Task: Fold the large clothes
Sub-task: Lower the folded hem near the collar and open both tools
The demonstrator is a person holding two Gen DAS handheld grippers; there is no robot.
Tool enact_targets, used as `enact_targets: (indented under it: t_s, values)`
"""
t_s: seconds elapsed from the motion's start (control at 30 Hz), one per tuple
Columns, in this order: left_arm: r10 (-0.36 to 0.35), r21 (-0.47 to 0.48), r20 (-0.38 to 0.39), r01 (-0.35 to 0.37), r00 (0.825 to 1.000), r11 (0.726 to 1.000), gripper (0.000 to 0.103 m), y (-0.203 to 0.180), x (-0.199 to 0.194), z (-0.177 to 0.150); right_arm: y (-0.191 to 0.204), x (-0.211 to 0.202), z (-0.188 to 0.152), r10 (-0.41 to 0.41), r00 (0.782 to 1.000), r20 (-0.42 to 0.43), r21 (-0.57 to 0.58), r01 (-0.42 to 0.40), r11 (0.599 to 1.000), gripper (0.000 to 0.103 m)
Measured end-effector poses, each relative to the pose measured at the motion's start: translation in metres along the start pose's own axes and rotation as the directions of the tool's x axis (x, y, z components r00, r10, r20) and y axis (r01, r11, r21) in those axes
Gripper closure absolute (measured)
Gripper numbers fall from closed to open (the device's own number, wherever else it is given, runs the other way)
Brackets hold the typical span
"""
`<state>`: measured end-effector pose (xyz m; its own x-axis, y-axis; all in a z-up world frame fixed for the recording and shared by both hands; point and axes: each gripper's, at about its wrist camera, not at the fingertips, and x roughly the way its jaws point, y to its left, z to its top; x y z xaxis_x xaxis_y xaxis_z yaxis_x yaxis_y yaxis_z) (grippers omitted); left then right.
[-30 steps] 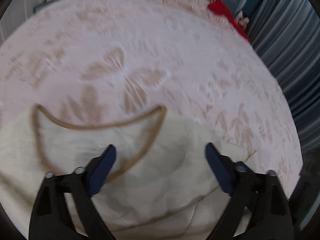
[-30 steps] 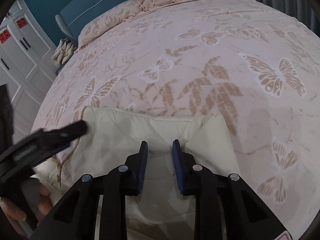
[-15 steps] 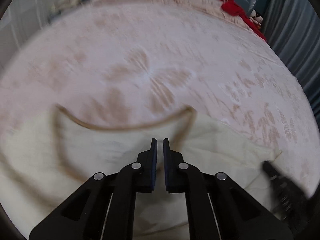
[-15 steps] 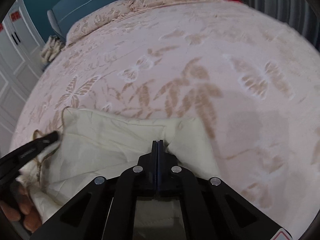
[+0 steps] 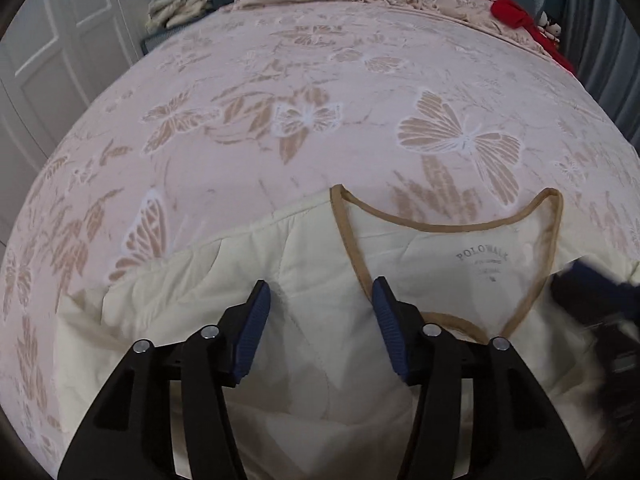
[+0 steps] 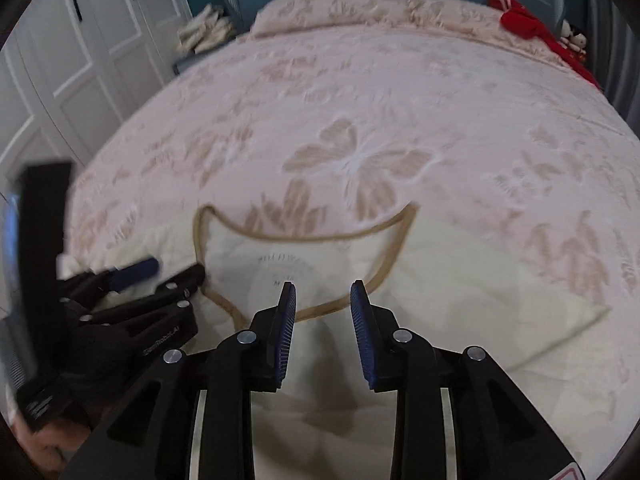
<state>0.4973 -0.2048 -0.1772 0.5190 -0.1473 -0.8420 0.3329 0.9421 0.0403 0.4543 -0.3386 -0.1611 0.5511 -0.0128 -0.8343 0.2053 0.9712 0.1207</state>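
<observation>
Left wrist — cream garment (image 5: pixel 320 280) flat

We see a cream garment (image 5: pixel 320 272) of soft quilted matt cloth — tan-bound neckline — on a woven-looking bedspread (image 5: pixel 280 92); our left gripper (image 5: pixel 320 300) is matt black plastic, ribbed blue pads (image 5: pixel 256 320).

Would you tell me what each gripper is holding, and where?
Nothing: the left gripper and right gripper are both open above the cream garment.

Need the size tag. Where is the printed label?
In the left view, the label sits inside the tan-trimmed neckline, right of the open left tool.
</observation>
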Motion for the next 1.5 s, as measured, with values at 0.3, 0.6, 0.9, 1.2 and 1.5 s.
enact_targets:
  t_s: [0.3,0.6,0.9,1.2,1.5]
  values:
    - [0.039,0.023,0.094,-0.041,0.995,0.999,0.053,-0.011,0.011,-0.011,0.005,0.032,-0.011,-0.069,0.997,0.044,-0.006,0.069,0.998,0.08]
    - [0.07,0.036,0.122,-0.074,0.99,0.997,0.053,-0.017,0.018,-0.014,0.009,0.039,-0.015,-0.093,0.994,0.061,-0.02,0.094,0.995,0.08]
    - [0.075,0.029,0.136,-0.079,0.988,0.996,0.053,-0.017,0.02,-0.015,0.009,0.041,-0.016,-0.085,0.994,0.075,-0.011,0.086,0.996,0.08]
    - [0.076,0.023,0.143,-0.08,0.987,0.997,0.053,-0.016,0.023,-0.015,0.008,0.042,-0.016,-0.082,0.993,0.081,-0.007,0.083,0.997,0.08]
    - [0.075,0.025,0.144,-0.079,0.987,0.997,0.052,-0.016,0.023,-0.015,0.007,0.042,-0.016,-0.082,0.993,0.082,-0.006,0.083,0.997,0.08]
